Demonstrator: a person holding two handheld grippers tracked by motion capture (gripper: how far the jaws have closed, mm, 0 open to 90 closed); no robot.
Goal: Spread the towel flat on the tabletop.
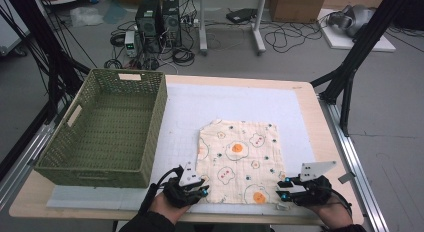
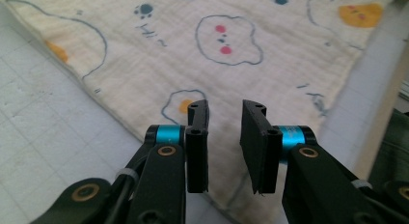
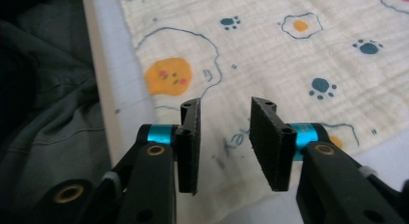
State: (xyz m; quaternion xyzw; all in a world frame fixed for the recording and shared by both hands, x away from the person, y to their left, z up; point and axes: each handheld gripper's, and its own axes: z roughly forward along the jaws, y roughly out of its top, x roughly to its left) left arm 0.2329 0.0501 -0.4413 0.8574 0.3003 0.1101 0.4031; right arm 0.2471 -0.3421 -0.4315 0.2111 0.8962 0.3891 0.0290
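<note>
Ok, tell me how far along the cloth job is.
Done: the cloth lies spread flat on the mat, beside the green basket. In hand: the left gripper and the right gripper sit open over its near corners. Left: gripping it.

You are working in a lab or test room rather than a home. Beyond your table [image 1: 320, 122] you see two computer towers [image 1: 159, 21] standing on a bare grey floor [image 1: 300, 62] amid loose cables [image 1: 285, 39], with cardboard boxes [image 1: 295, 7] behind and black rig struts [image 1: 360, 47] framing the bench.
</note>
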